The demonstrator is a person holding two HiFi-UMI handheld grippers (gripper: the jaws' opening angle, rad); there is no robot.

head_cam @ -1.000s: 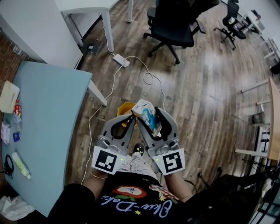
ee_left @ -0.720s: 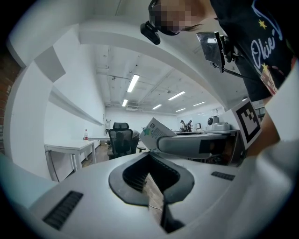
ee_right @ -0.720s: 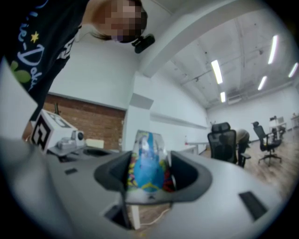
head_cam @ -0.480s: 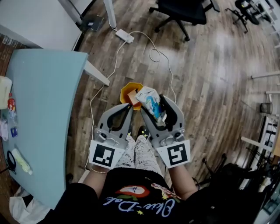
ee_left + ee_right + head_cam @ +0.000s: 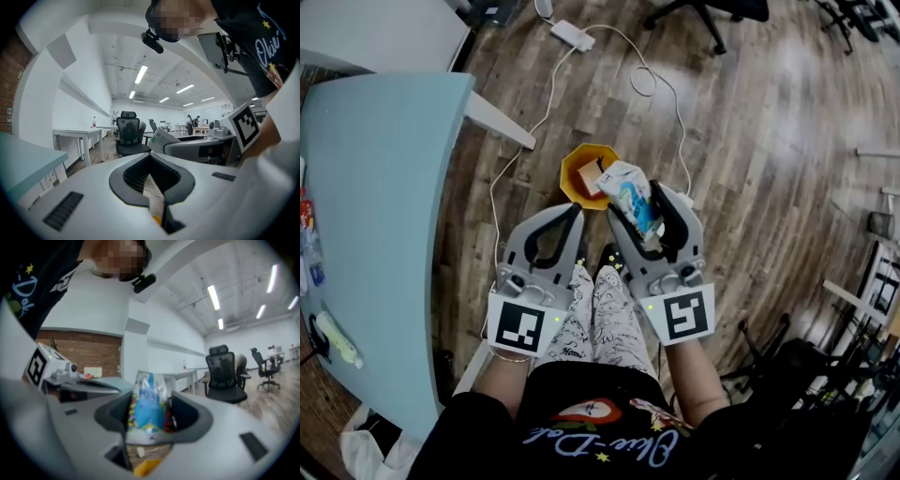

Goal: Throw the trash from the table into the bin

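A person standing beside a pale blue surface (image 5: pixel 384 187) holds a tool in each hand over a wooden floor (image 5: pixel 769 159). The right tool (image 5: pixel 636 202) is clenched on a blue-and-white printed carton (image 5: pixel 630 192), its dark pads pressing both sides of it. Seen from the head camera, the carton is in the air at the right edge of the orange bin (image 5: pixel 574 169), which stands on the floor just ahead of the person's feet. Something pale lies inside the bin. The left tool (image 5: pixel 572 216) is beside the right one, its jaws closed tip to tip with nothing between them. On the surface, well apart from the bin, a red-capped bottle (image 5: pixel 311 248) and a pale tube (image 5: pixel 337 339) lie near its left edge. A white cable (image 5: pixel 525 141) trails across the floor from a power strip (image 5: pixel 572 36) past the bin.
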